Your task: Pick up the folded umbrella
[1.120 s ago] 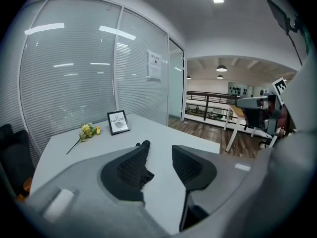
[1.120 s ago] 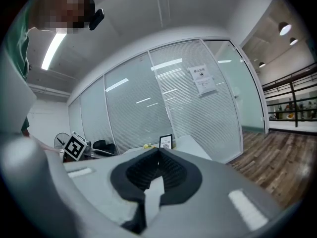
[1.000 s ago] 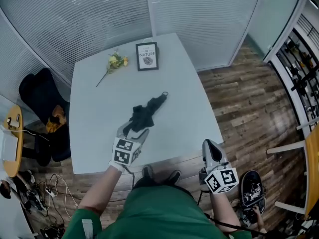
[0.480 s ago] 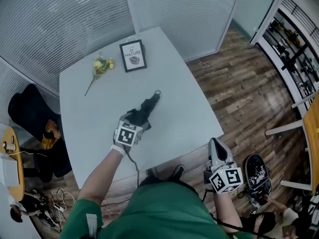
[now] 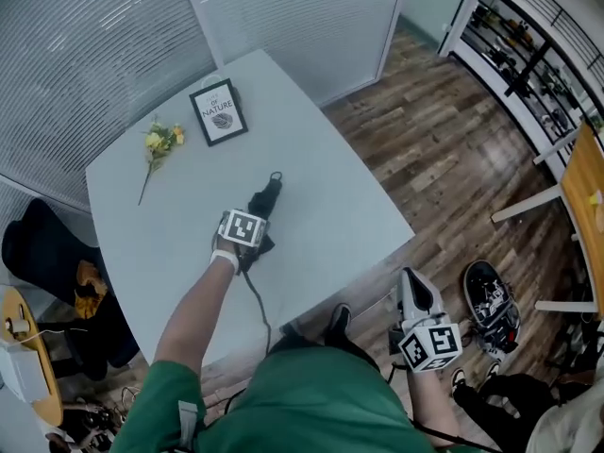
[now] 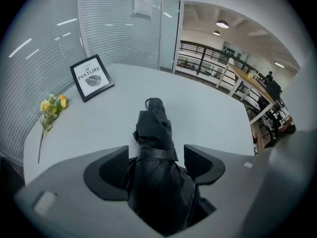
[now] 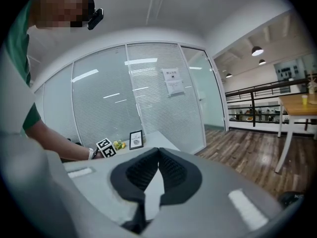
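Note:
The folded black umbrella [image 5: 267, 196] lies in the middle of the pale grey table [image 5: 330, 187], its strap end pointing toward the far side. My left gripper [image 5: 251, 225] points steeply down over the umbrella's near end. In the left gripper view the umbrella [image 6: 154, 133] runs between the wide-apart jaws of that gripper [image 6: 156, 152]. Its loose fabric brushes the left jaw, and a gap shows at the right jaw. My right gripper [image 5: 408, 286] hangs off the table's near right edge, shut [image 7: 158, 152] with nothing in it.
A framed print [image 5: 218, 112] and a yellow flower stem [image 5: 156, 142] lie at the table's far side. A dark chair with clothes [image 5: 38, 253] stands left of the table. A bag with shoes [image 5: 491, 295] sits on the wood floor at the right.
My left gripper has gone forward and down from the umbrella's near end until its jaws straddle it. The right gripper has stayed by the table's near edge.

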The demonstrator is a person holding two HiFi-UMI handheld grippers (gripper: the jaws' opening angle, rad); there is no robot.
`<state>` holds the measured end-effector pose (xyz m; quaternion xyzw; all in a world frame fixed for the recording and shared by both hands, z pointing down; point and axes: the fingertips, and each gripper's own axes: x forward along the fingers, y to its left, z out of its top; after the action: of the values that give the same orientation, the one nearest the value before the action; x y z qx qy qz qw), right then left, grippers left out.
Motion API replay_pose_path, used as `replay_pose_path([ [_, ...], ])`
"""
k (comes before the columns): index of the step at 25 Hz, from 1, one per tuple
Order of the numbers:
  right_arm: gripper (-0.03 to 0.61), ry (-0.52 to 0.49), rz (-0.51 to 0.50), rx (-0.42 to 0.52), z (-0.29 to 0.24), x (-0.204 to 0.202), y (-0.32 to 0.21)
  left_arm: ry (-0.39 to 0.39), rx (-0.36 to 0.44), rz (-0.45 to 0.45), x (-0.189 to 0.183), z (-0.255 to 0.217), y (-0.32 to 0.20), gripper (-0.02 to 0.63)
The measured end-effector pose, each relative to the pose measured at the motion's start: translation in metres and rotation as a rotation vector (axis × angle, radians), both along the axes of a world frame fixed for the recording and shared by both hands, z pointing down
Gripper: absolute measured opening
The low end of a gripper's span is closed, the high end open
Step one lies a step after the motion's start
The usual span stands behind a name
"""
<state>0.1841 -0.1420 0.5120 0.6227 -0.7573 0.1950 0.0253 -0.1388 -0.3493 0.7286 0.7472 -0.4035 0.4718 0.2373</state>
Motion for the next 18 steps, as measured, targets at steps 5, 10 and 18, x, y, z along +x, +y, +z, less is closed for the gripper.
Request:
replay_pose_path([
  [5, 0.005, 0.001, 0.052, -0.004, 0.000, 0.009, 0.014, -0.012, -0.130, -0.006, 0.002, 0.043, 0.000, 0.345],
  [10, 0.004, 0.009, 0.095, -0.016, 0.004, 0.022, 0.027, -0.040, -0.177, 0.037, 0.004, 0.062, 0.003, 0.345],
  [18, 0.003, 0.013, 0.077, -0.030, 0.011, 0.022, 0.033, 0.139, -0.200, -0.022, 0.008, 0.049, 0.022, 0.301],
])
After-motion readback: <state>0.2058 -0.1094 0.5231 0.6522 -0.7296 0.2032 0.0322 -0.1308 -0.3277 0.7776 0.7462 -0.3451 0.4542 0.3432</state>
